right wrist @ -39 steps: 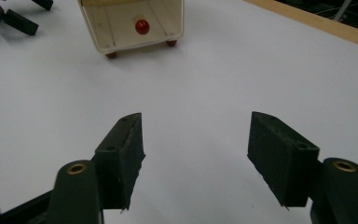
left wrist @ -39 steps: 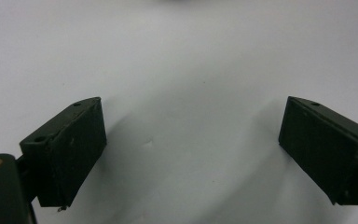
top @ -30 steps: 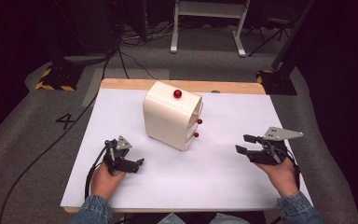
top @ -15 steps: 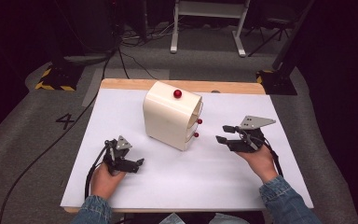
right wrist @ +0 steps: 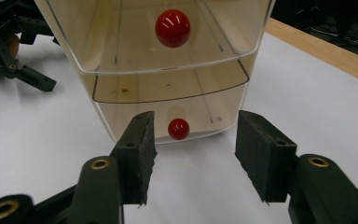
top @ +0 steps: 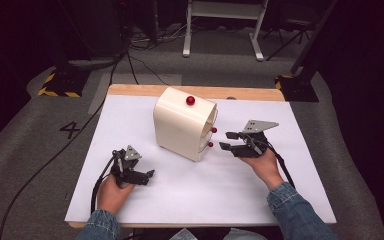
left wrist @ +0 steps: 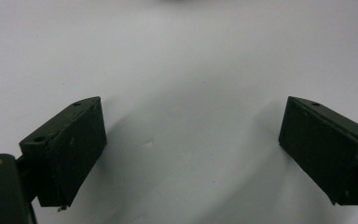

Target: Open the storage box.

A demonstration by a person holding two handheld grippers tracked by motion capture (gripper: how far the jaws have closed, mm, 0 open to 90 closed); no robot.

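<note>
**Right gripper lined up on the lower drawer knob**

White table (top: pixel 260 200), with a wooden strip along the far edge. Near that far edge, about mid-width: a cream drawer box (top: pixel 180 127), drawers of clear plastic, fronts turned toward the table's right edge. Probably light and stiff, smooth-walled, likely to slide on the sheet if pulled sharply; thin plastic, so no hard squeezing.

Right gripper (right wrist: pixel 193 154) just beside the drawer fronts, jaws apart, nothing between them, aimed at the lower red knob (right wrist: pixel 178 129). Best hold: this small round knob, glossy and maybe slippery, taken squarely. Upper red knob (right wrist: pixel 172 28) above it.

Left gripper (left wrist: pixel 191 144) near the left front corner, jaws wide apart, empty, over bare table.
</note>
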